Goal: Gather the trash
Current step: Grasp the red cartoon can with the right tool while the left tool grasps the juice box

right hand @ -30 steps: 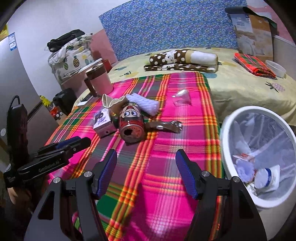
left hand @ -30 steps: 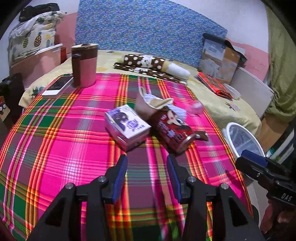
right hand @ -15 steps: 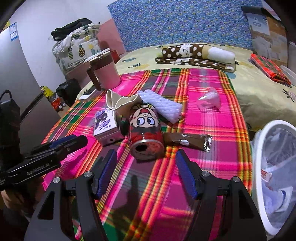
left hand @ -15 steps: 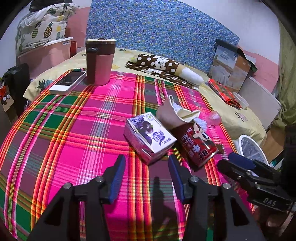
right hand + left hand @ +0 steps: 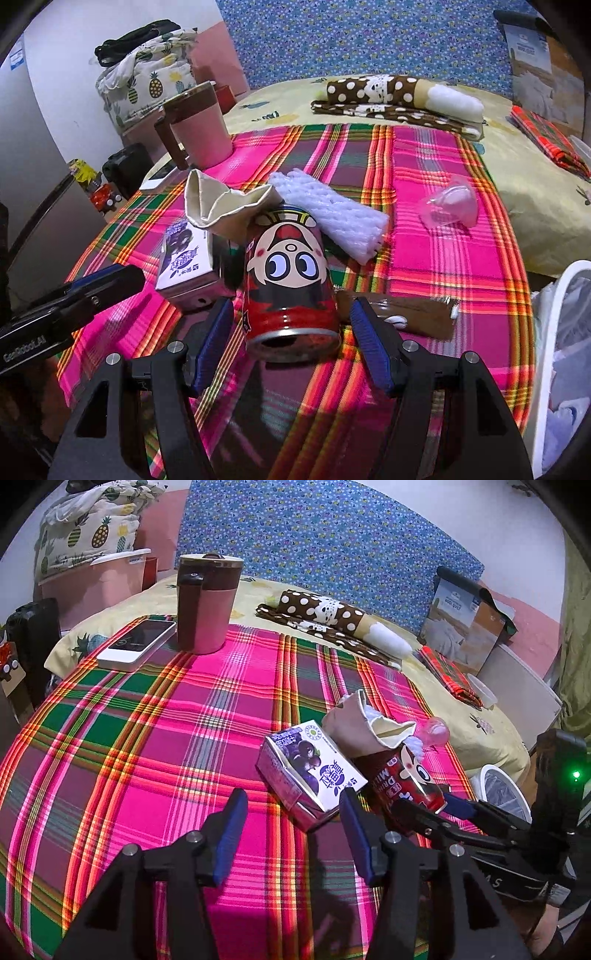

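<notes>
Trash (image 5: 291, 280) on plaid tablecloth (image 5: 147, 746), floral headboard (image 5: 332, 542) behind, both tools gaping, left tool (image 5: 293, 834) just widened, empty.

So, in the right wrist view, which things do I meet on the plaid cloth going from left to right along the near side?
left gripper → juice carton → red can → brown wrapper → white bin at the right edge.

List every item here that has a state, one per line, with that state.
Left gripper: open, jaws just widened, nothing between them.
Right gripper: open, straddling the can, pads not pressing.
Red can: on its side, opened.
Juice carton: lying flat.
Pink mug: upright, lidded.
Bin: holds trash.
</notes>
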Available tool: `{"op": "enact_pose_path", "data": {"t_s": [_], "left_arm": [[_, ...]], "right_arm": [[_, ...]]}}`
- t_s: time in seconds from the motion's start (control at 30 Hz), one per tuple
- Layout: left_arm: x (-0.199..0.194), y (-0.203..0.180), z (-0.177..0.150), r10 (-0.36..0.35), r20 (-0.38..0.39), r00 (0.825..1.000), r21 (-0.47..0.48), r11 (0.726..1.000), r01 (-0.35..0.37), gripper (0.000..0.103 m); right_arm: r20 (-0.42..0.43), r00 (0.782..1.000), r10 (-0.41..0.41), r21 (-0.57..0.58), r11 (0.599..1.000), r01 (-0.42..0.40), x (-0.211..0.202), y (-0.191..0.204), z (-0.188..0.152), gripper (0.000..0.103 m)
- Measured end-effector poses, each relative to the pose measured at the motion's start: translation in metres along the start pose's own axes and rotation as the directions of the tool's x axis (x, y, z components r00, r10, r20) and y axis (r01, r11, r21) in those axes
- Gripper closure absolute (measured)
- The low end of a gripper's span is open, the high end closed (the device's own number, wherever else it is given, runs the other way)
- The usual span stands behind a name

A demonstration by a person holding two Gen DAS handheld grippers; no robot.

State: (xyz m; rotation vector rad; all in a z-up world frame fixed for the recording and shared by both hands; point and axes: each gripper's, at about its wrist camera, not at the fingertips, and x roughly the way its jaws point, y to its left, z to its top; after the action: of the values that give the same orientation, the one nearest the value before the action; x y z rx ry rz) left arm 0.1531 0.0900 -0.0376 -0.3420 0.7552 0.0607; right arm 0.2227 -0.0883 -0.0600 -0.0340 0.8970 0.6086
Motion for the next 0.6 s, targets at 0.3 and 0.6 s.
{"op": "enact_pose_path", "data": {"t_s": [0.3, 0.6], "left_arm": [[0.007, -0.011, 0.002, -0.017, -0.008, 1.0, 0.004, 1.0, 0.017, 0.042], [0.025, -0.025, 0.003, 0.011, -0.033, 0.999, -0.011, 1.0, -0.011, 0.033]], "right_arm": [[0.034, 0.999, 0.017, 0.022, 1.0, -0.017, -0.014, -0.007, -0.007, 0.048], [0.045, 0.999, 0.026, 0.073, 0.997, -0.029, -0.031, -0.022, -0.022, 0.048]]}}
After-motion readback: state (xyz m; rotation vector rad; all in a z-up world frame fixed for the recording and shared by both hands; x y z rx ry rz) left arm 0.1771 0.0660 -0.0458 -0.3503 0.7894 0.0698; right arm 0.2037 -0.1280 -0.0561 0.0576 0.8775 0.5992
